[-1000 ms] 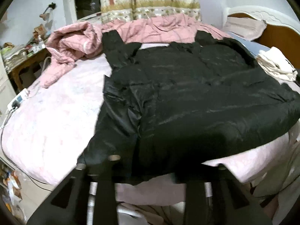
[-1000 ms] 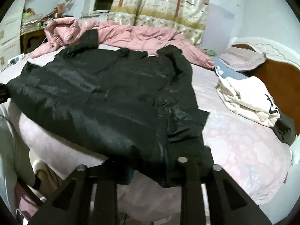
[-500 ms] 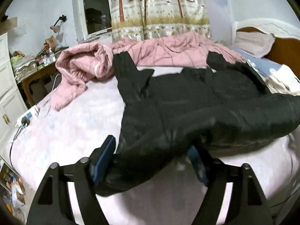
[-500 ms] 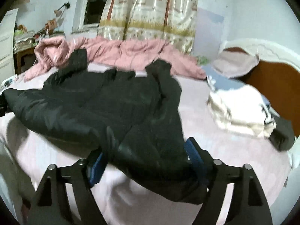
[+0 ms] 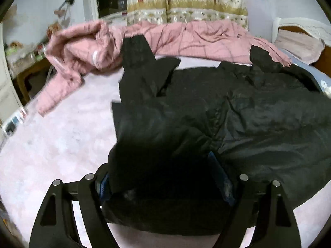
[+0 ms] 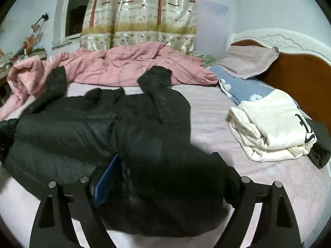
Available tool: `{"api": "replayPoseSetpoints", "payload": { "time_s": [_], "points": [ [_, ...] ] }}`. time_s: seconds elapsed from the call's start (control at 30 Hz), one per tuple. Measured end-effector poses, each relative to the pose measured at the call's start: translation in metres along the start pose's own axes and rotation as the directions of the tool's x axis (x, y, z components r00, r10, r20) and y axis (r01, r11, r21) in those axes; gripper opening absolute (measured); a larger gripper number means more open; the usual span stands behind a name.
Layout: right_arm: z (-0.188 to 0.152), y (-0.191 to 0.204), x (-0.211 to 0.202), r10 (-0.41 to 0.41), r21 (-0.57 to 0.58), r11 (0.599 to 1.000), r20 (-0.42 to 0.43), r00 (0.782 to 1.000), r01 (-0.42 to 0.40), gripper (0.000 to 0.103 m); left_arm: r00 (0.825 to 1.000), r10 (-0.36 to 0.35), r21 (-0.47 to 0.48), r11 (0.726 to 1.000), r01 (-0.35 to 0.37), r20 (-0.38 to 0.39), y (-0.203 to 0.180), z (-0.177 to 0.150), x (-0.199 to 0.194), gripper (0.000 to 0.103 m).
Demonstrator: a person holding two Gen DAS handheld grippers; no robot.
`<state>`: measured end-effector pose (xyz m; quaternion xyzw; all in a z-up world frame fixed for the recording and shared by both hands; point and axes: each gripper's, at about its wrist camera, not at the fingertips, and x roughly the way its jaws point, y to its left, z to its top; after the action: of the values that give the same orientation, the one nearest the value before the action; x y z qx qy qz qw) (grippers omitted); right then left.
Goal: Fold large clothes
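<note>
Left gripper [image 5: 165, 175]: jaws opening, black jacket [image 5: 227, 107] hem bunched loosely between them; a second ago clamped. Right gripper [image 6: 165, 175]: wide, unclenched likewise. Hem now folded up onto jacket body, on the bed [image 6: 206, 107].

Both wrist views look closely down across one black jacket [image 5: 206, 113].

text: none legible | white garment [image 6: 275, 128]: black mark, unreadable

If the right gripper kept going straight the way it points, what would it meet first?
Most likely the black jacket: its fabric already lies bunched between the right gripper's wide-set fingers, with the bed beneath.
</note>
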<state>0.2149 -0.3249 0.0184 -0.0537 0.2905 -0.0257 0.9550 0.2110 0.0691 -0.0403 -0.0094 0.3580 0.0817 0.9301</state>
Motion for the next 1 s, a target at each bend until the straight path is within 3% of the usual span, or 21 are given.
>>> {"api": "replayPoseSetpoints", "payload": {
  "time_s": [0.13, 0.27, 0.37, 0.43, 0.53, 0.57, 0.6, 0.63, 0.67, 0.7, 0.73, 0.77, 0.8, 0.9, 1.0],
  "points": [
    [-0.013, -0.016, 0.013, -0.045, 0.027, 0.999, -0.022, 0.999, 0.046, 0.088, 0.999, -0.044, -0.064, 0.997, 0.045, 0.017, 0.012, 0.000, -0.003, 0.083],
    [-0.017, -0.045, 0.001, 0.039, 0.161, 0.986, -0.012, 0.999, -0.036, 0.089, 0.996, -0.086, -0.153, 0.984, 0.089, 0.028, 0.028, -0.006, -0.014, 0.091],
    [-0.022, -0.059, 0.000, 0.133, 0.246, 0.962, -0.035, 0.990, -0.121, 0.103, 0.993, -0.118, -0.203, 0.972, 0.120, 0.019, 0.039, -0.009, -0.020, 0.093],
    [-0.027, -0.067, 0.009, 0.241, 0.317, 0.926, -0.074, 0.968, -0.206, 0.103, 0.989, -0.150, -0.199, 0.969, 0.145, -0.012, 0.038, -0.010, -0.018, 0.093],
    [-0.041, -0.072, 0.037, 0.388, 0.437, 0.855, -0.177, 0.905, -0.281, 0.103, 0.977, -0.191, -0.217, 0.962, 0.167, -0.091, 0.036, -0.016, -0.001, 0.093],
    [-0.046, -0.071, 0.047, 0.432, 0.473, 0.830, -0.207, 0.878, -0.296, 0.103, 0.965, -0.235, -0.245, 0.949, 0.201, -0.118, 0.038, -0.017, 0.007, 0.093],
    [-0.051, -0.069, 0.055, 0.449, 0.488, 0.819, -0.221, 0.865, -0.301, 0.103, 0.945, -0.298, -0.270, 0.929, 0.255, -0.134, 0.040, -0.018, 0.012, 0.090],
    [-0.051, -0.066, 0.056, 0.436, 0.471, 0.830, -0.215, 0.874, -0.299, 0.103, 0.923, -0.358, -0.271, 0.911, 0.312, -0.142, 0.039, -0.017, 0.015, 0.076],
    [-0.050, -0.062, 0.057, 0.421, 0.443, 0.846, -0.214, 0.881, -0.297, 0.099, 0.907, -0.395, -0.272, 0.897, 0.348, -0.144, 0.040, -0.017, 0.016, 0.060],
    [-0.050, -0.056, 0.058, 0.416, 0.412, 0.859, -0.214, 0.884, -0.305, 0.076, 0.896, -0.423, -0.288, 0.882, 0.373, -0.136, 0.041, -0.017, 0.016, 0.052],
    [-0.050, -0.050, 0.059, 0.430, 0.392, 0.860, -0.209, 0.878, -0.328, 0.059, 0.875, -0.469, -0.314, 0.854, 0.414, -0.123, 0.044, -0.017, 0.016, 0.035],
    [-0.050, -0.046, 0.057, 0.447, 0.386, 0.853, -0.194, 0.873, -0.351, 0.032, 0.858, -0.501, -0.332, 0.833, 0.443, -0.110, 0.045, -0.018, 0.014, 0.025],
    [-0.049, -0.042, 0.051, 0.444, 0.379, 0.853, -0.170, 0.880, -0.358, 0.021, 0.861, -0.499, -0.336, 0.831, 0.443, -0.100, 0.044, -0.017, 0.009, 0.024],
    [-0.045, -0.035, 0.017, 0.356, 0.337, 0.893, -0.128, 0.926, -0.296, 0.016, 0.897, -0.436, -0.286, 0.870, 0.402, -0.067, 0.040, -0.018, -0.021, 0.020],
    [-0.048, -0.037, -0.019, 0.357, 0.361, 0.882, -0.099, 0.929, -0.301, 0.016, 0.907, -0.418, -0.273, 0.880, 0.388, -0.057, 0.045, -0.031, -0.047, 0.020]
  ]
}}
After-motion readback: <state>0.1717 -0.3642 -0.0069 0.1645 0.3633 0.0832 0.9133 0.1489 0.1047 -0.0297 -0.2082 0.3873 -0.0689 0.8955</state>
